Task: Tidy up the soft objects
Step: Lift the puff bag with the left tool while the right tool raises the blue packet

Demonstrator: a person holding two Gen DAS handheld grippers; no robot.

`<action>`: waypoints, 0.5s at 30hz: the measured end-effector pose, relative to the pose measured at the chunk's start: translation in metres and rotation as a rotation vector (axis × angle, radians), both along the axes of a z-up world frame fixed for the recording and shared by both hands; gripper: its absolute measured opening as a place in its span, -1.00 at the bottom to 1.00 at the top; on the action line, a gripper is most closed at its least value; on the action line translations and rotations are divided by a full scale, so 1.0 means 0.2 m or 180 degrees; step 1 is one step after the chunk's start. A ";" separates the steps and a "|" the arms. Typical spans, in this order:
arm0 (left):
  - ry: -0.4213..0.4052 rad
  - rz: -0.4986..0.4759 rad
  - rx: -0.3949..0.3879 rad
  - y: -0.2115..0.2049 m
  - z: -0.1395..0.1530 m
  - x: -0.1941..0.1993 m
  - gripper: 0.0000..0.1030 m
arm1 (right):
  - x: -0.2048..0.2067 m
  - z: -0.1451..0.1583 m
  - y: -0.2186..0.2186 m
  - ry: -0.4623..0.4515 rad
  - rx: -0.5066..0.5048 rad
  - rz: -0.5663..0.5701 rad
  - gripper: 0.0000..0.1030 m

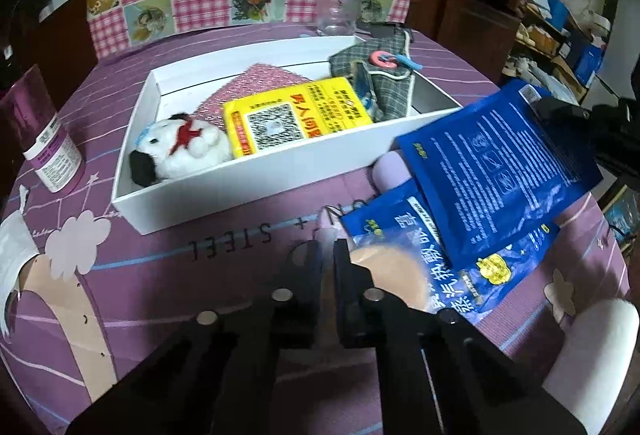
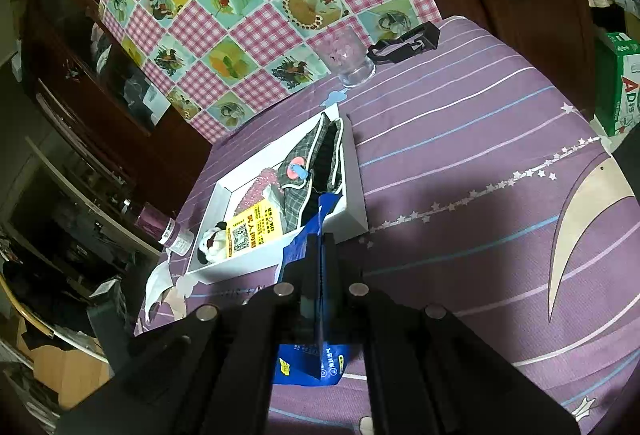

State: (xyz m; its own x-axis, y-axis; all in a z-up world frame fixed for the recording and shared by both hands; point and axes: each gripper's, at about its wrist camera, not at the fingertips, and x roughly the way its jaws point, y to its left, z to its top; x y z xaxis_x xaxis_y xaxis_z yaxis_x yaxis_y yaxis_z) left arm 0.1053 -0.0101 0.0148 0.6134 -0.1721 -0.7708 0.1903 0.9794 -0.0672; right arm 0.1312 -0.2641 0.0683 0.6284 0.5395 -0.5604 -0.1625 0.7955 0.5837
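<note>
1. Jaws of the left gripper (image 1: 329,249) stood nearly shut above the purple cloth (image 1: 160,275), nothing between them; just right of them lay a blue packet (image 1: 452,275).
2. Right gripper (image 2: 322,247) jaws were clamped on a second blue packet (image 2: 310,231) (seen edge-on), held near the white box (image 1: 256,183) at its right corner.
3. Inside the white box lay a plush toy (image 1: 180,149), a yellow pack (image 1: 296,117), pink cloth (image 1: 260,81) and a plaid pouch (image 1: 376,75).
4. Left of the white box stood a purple bottle (image 1: 48,139).
5. Beyond the white box stood a clear glass (image 2: 352,57).
</note>
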 end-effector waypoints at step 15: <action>-0.0301 0.0317 -0.0268 0.12 0.10 -0.03 -0.93 | -0.05 0.03 0.05 -0.0228 -0.0217 -0.0223 -0.98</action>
State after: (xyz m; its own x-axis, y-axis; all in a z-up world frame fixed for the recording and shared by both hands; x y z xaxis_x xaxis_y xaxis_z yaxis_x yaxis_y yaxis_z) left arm 0.0993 0.0140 0.0354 0.6998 -0.1683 -0.6942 0.1019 0.9854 -0.1361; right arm 0.1211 -0.2544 0.0750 0.7030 0.4552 -0.5465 -0.1447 0.8438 0.5167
